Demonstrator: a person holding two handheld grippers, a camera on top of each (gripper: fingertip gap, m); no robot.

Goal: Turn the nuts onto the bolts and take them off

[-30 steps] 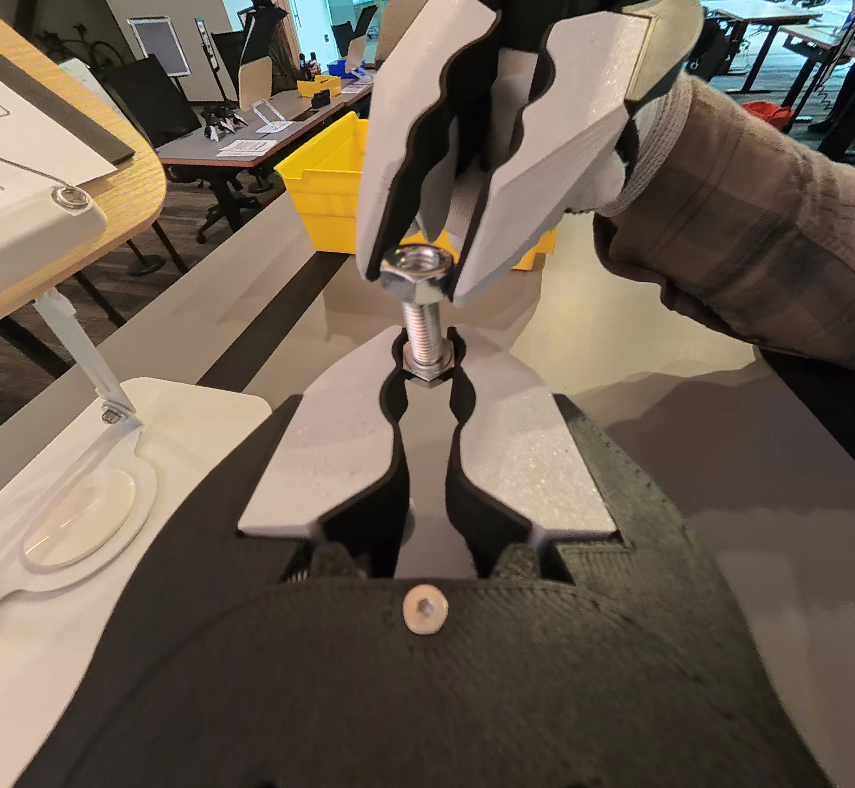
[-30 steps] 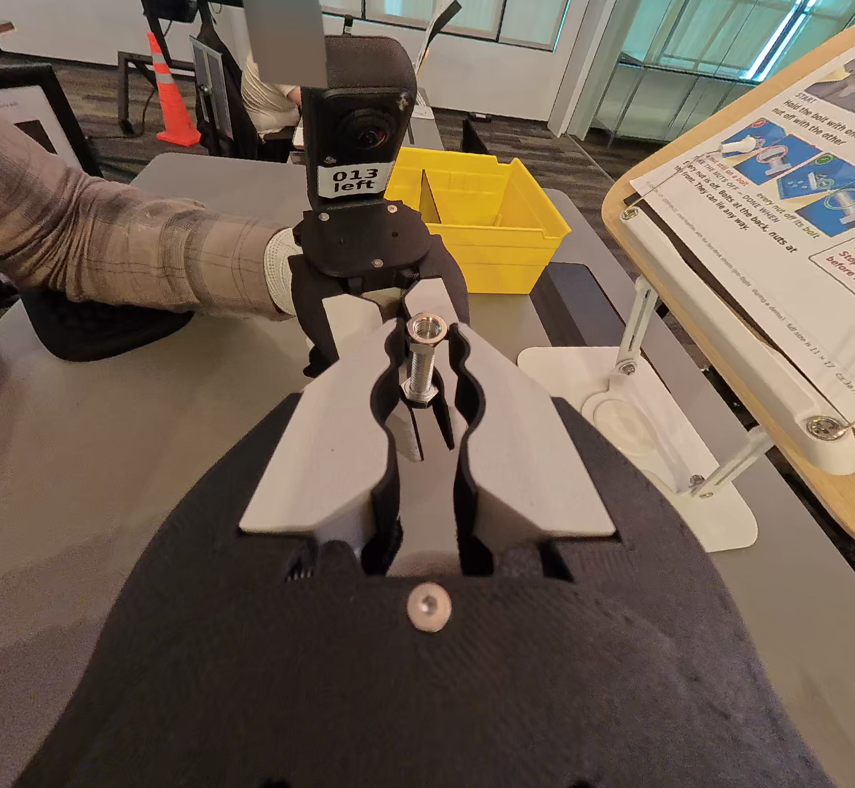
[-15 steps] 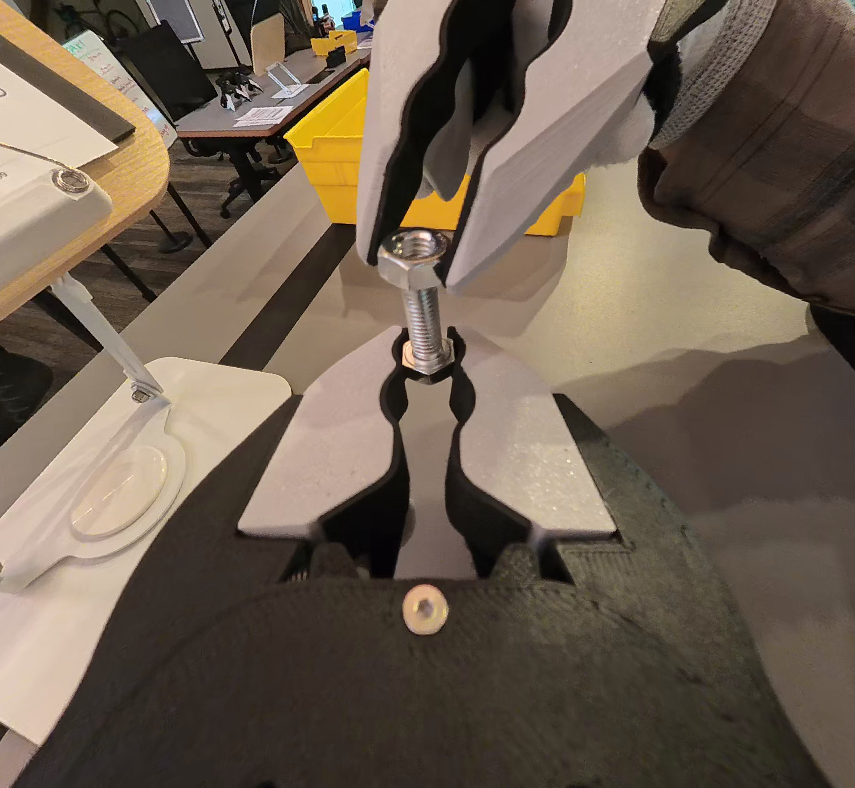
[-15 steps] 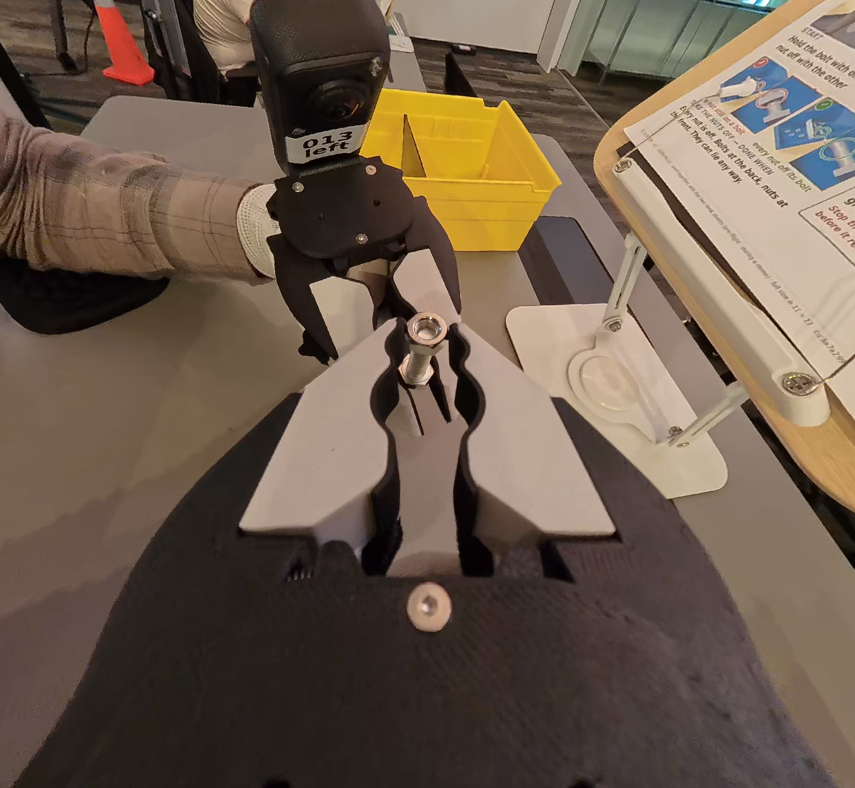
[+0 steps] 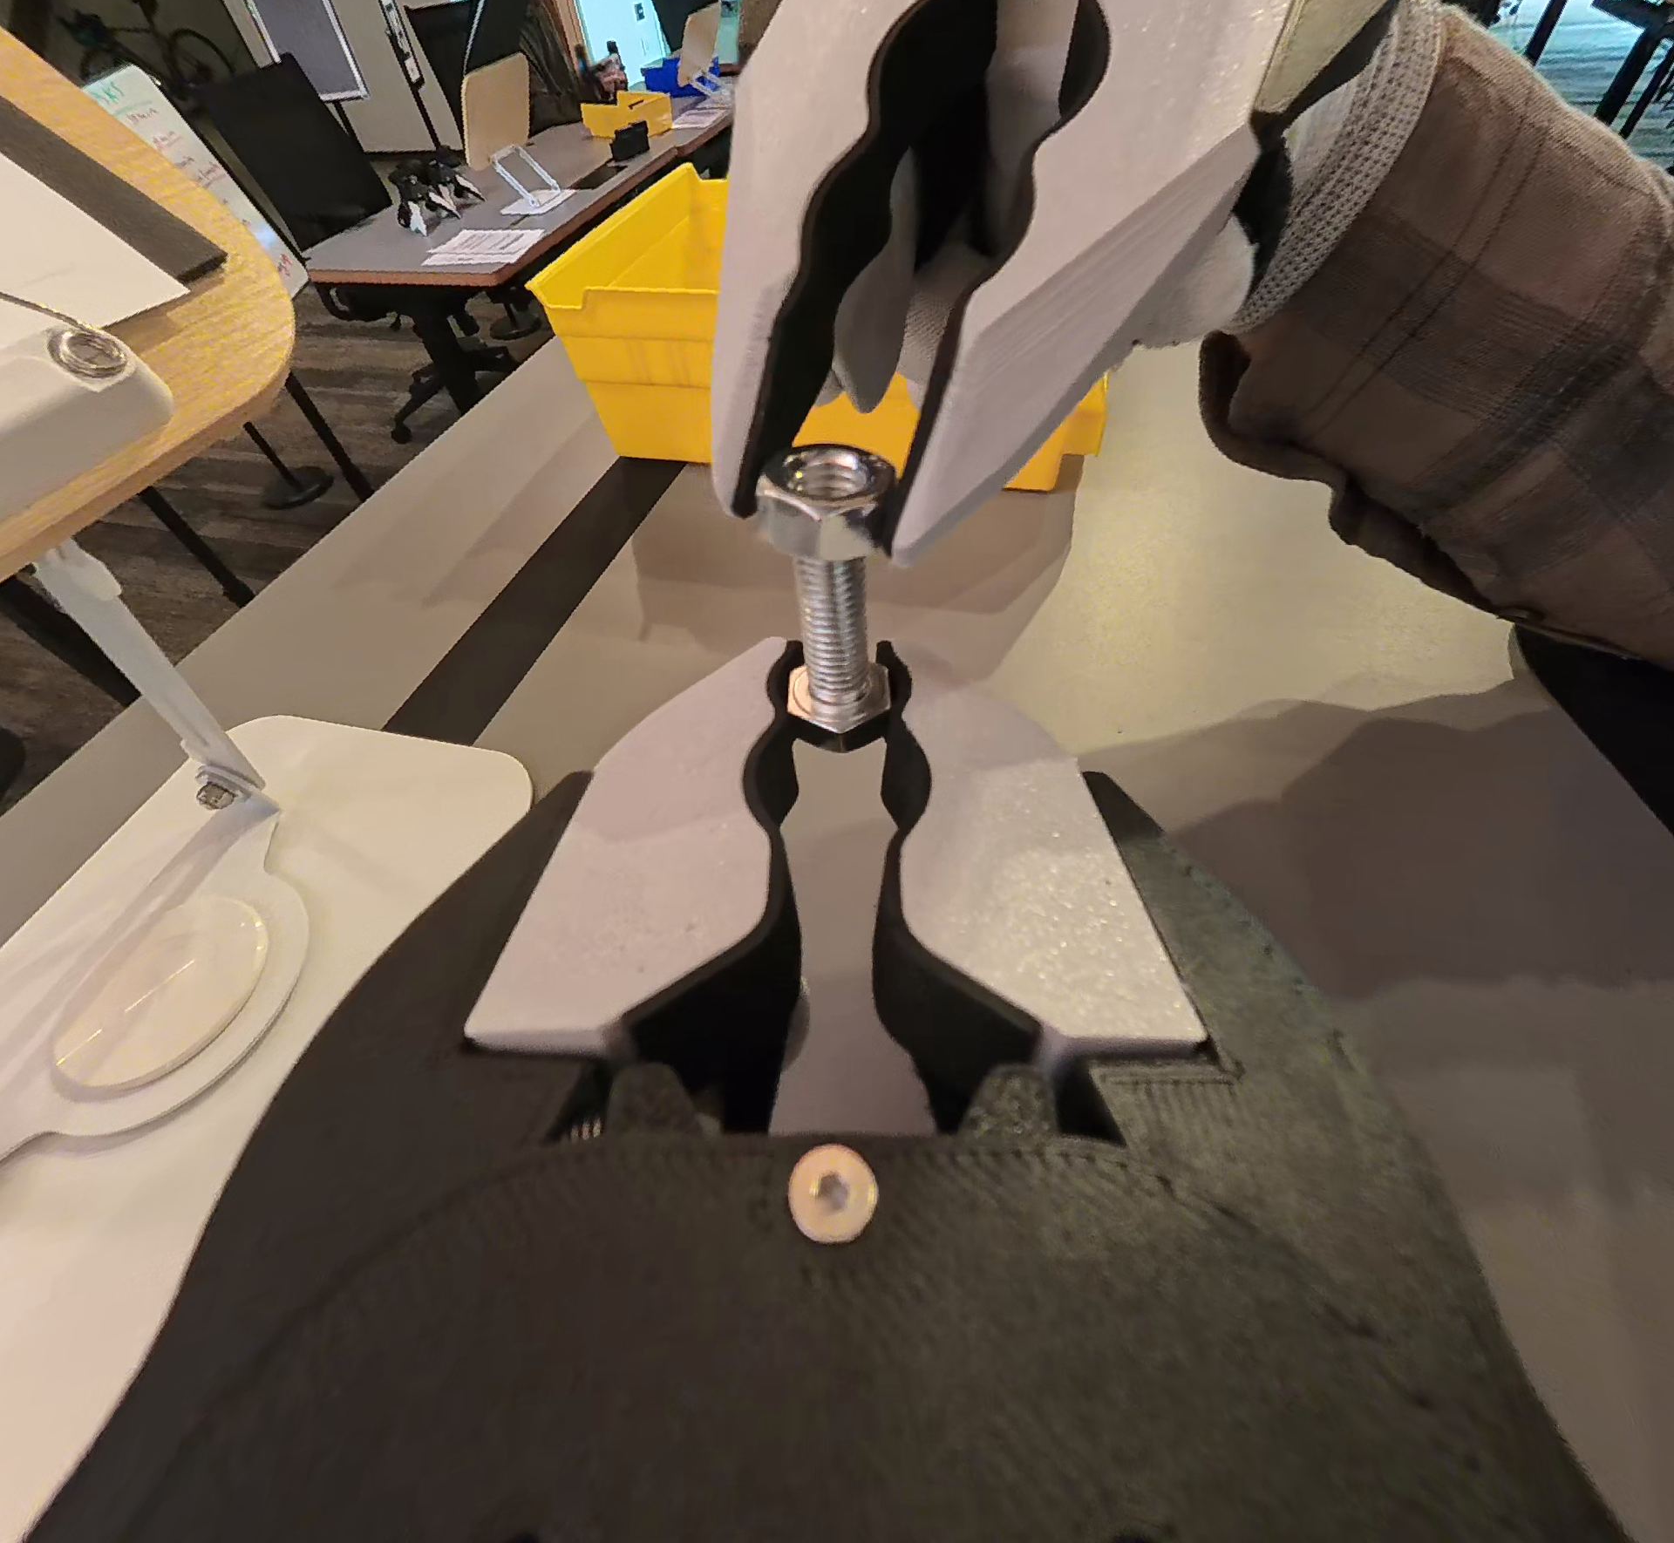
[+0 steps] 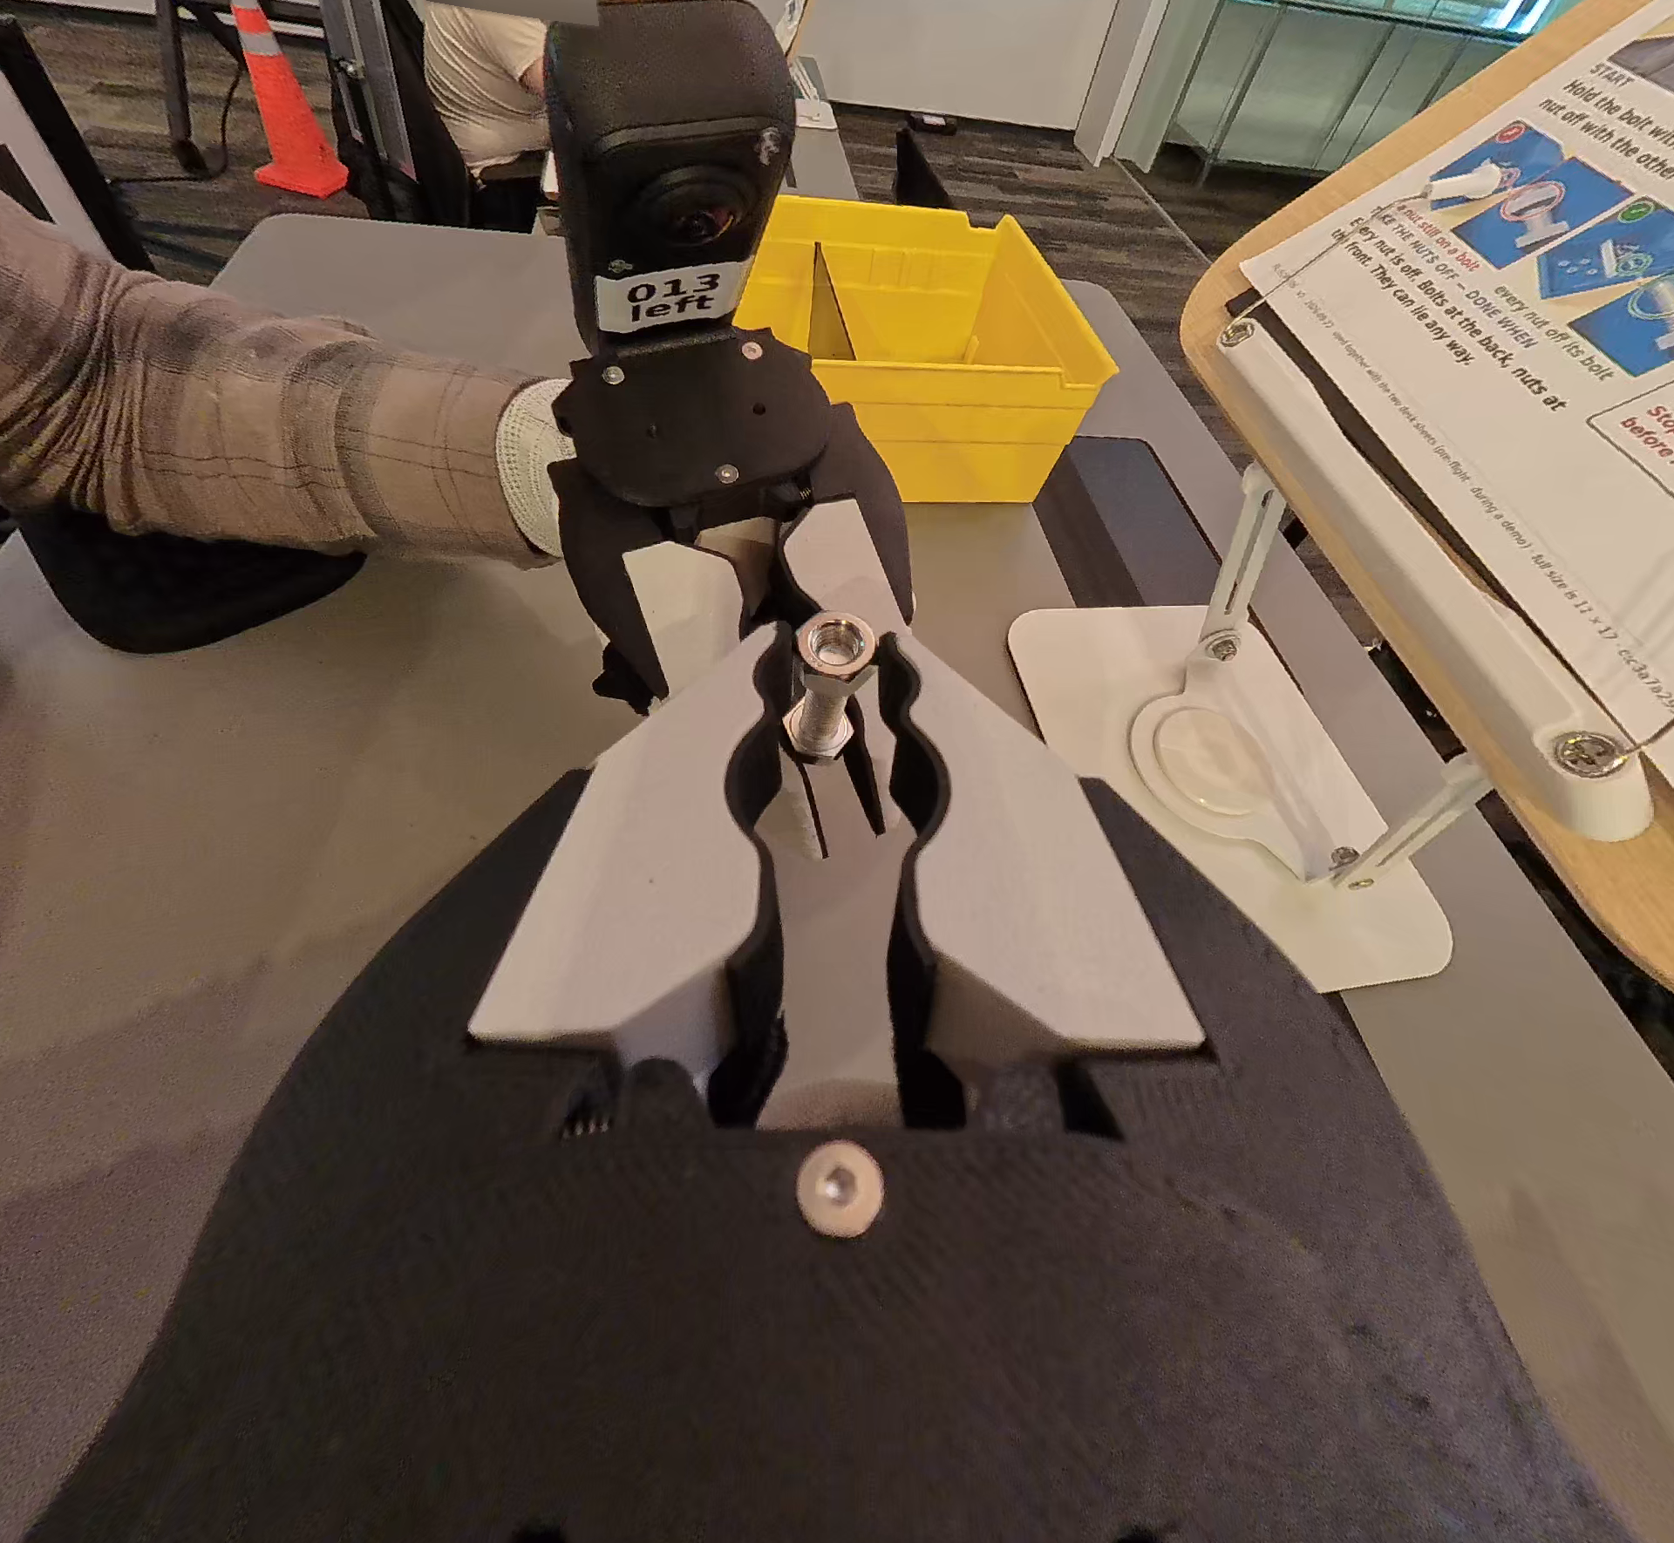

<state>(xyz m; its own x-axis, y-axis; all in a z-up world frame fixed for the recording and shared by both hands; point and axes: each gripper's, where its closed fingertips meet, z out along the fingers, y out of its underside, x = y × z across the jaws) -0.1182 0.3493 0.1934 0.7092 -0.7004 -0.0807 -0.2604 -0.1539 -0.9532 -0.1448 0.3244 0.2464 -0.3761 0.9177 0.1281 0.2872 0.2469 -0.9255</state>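
Observation:
A steel bolt (image 5: 832,621) is held above the grey table. My left gripper (image 5: 838,684) is shut on the bolt's hex head, with the thread pointing away from it. A steel nut (image 5: 822,503) sits on the far end of the thread. My right gripper (image 5: 824,514) comes down from above and is shut on that nut. In the right wrist view my right gripper (image 6: 832,659) clamps the nut (image 6: 832,648). The bolt (image 6: 818,707) runs down from it to the left gripper (image 6: 818,743), whose camera faces me.
A yellow divided bin (image 6: 951,413) stands at the back of the table; it also shows in the left wrist view (image 5: 634,358). A white stand base (image 6: 1178,775) carries a wooden board with an instruction sheet (image 6: 1467,304). A person's plaid sleeve (image 5: 1449,367) holds the right gripper. The gap from one gripper's tips to the other's is roughly 6 cm.
Both grippers keep their hold. The pair swung a little, tilting towards each other half a second ago and back since. The nut stays at the end of the thread.

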